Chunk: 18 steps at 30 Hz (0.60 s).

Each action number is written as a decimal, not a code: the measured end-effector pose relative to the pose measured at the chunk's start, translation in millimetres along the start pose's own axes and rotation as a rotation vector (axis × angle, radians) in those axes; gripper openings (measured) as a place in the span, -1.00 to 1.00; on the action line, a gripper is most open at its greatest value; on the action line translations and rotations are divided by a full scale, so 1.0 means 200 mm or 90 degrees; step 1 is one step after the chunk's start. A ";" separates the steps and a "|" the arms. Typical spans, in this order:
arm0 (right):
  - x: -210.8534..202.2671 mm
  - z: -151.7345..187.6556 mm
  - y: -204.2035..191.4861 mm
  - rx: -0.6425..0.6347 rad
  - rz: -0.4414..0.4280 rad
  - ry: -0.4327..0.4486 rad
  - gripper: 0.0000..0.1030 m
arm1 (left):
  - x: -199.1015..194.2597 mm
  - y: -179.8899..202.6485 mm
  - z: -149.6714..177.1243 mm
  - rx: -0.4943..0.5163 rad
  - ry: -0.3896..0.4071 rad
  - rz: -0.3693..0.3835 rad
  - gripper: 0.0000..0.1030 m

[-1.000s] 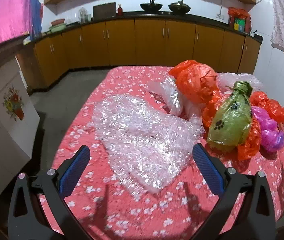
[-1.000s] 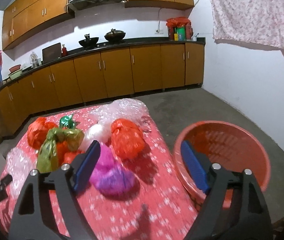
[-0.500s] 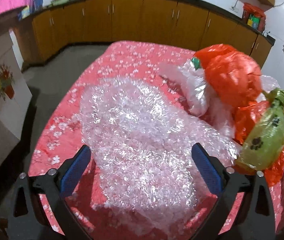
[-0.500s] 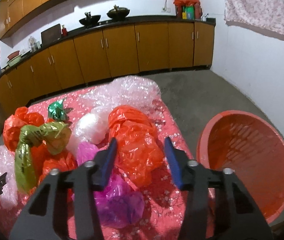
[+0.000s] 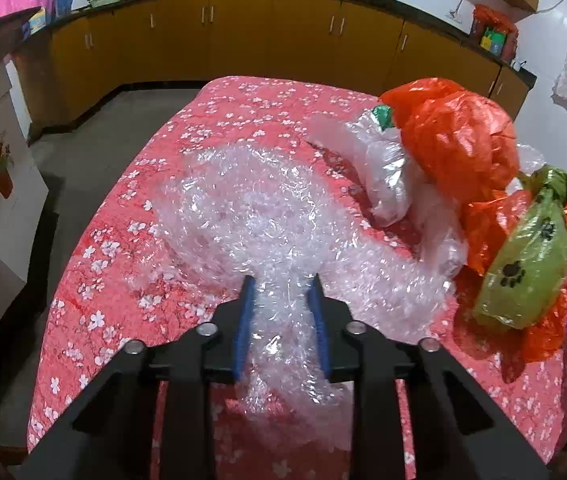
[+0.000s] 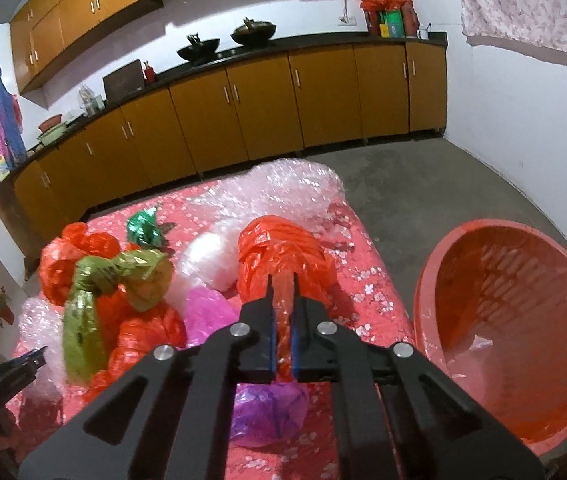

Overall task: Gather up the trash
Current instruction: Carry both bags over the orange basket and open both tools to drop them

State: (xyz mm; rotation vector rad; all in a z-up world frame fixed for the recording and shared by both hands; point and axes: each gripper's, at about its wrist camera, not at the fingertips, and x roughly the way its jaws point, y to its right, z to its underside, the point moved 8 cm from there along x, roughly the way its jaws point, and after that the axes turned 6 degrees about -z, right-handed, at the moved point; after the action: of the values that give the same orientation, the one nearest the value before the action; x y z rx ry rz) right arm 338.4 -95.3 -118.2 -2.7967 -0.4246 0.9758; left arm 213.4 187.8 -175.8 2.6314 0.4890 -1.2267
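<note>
Left gripper (image 5: 281, 292): matte black frame of flat angular struts that fanned out toward the lower corners of the frame; four round silver screw heads ran in a row across the linkage; two narrow fingers (image 5: 243, 320) were faced with blue pads.

Right gripper (image 6: 282, 304): same build, with black struts, four silver screw heads across the middle of the frame, and thin blue pad edges lining the inner faces of black fingers (image 6: 303, 320).

No cables, markings, sleeves or skin were visible.

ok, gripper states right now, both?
Left gripper: shut on the bubble wrap.
Right gripper: shut on the orange bag.
</note>
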 end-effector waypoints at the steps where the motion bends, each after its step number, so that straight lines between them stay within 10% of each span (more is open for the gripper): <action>1: -0.02 -0.01 0.00 -0.001 -0.002 0.006 -0.88 | -0.02 0.00 0.00 0.001 0.006 0.005 -0.57; 18: -0.46 -0.12 0.14 0.023 0.011 0.109 -0.89 | -0.73 0.35 -0.25 0.074 0.173 0.120 -0.61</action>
State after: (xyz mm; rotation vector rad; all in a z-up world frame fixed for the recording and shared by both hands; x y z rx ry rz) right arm 290.0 -151.9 -52.8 -2.8253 -0.3566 0.7310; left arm 187.6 107.6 -28.4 2.8816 0.2068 -0.8721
